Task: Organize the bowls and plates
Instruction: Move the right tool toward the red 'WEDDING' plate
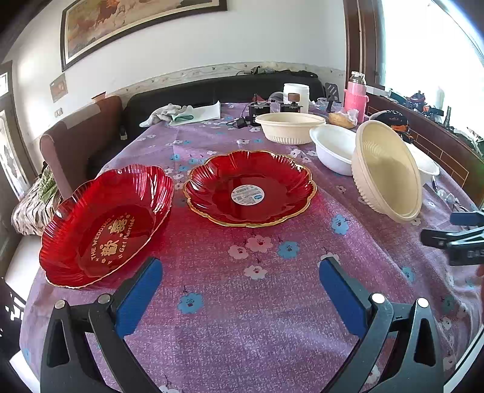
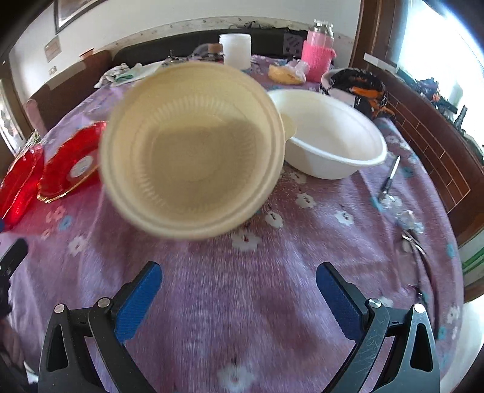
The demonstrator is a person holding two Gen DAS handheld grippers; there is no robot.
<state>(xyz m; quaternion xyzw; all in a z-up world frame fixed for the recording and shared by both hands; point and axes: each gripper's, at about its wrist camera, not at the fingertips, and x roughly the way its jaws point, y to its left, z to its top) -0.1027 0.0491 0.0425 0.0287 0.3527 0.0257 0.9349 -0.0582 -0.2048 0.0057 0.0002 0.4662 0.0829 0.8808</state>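
Near the surface's right edge, a cream bowl (image 1: 387,172) is tipping; both tongs, left (image 1: 240,290) and right (image 2: 239,291), are gaping empty; red plates (image 1: 251,187) and bowls are lying unstacked.

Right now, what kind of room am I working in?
Probably a home living or dining room: a floral tablecloth on the table, a dark sofa behind it, and a framed painting on the wall.
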